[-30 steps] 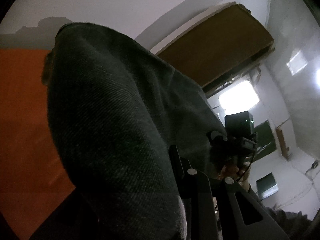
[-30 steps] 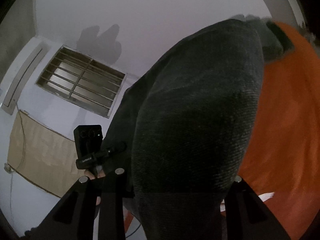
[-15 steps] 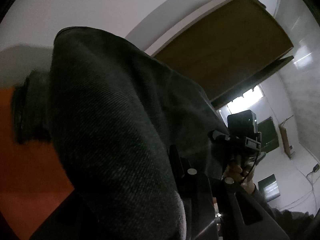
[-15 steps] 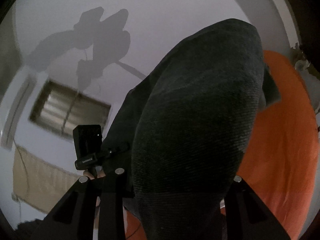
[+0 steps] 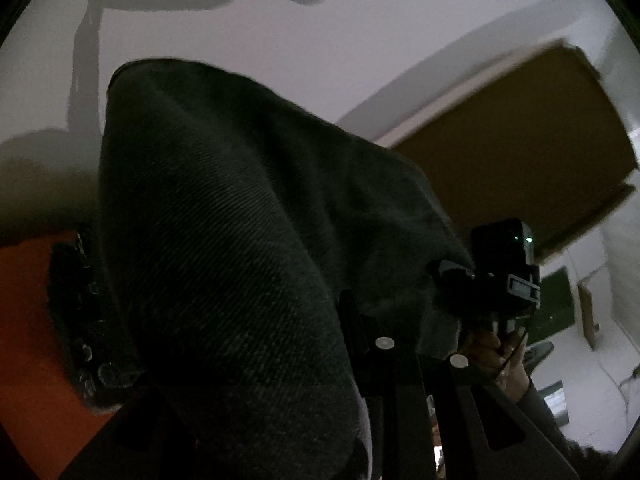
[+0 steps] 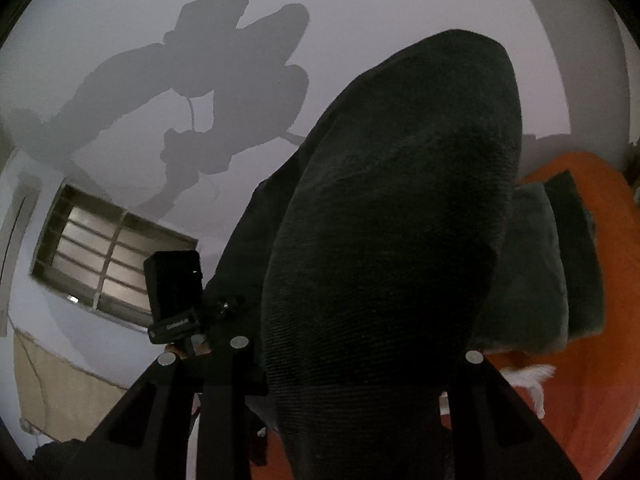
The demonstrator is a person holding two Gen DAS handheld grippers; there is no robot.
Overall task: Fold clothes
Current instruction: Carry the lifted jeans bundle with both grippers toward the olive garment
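A dark grey-green garment (image 5: 224,240) hangs stretched between my two grippers and fills the middle of both views. My left gripper (image 5: 260,360) is shut on one end, and the cloth drapes over its fingers and hides them. My right gripper (image 6: 360,340) is shut on the other end (image 6: 380,240), its fingertips buried in the fabric. In the left wrist view a hand (image 5: 496,352) holds the right gripper's black camera (image 5: 500,272) at the cloth's far end. The left gripper's camera (image 6: 172,292) shows in the right wrist view.
A folded dark garment (image 6: 540,260) lies on the orange bed cover (image 6: 600,360), and it shows again as a dark pile (image 5: 76,320) in the left view. A white scrap (image 6: 528,376) lies near it. A barred window (image 6: 104,252), a brown door (image 5: 520,152) and pale walls surround.
Both grippers have swept sideways across the room with the garment still between them. The folded dark pile on the orange cover has come into both views, and more wall shows.
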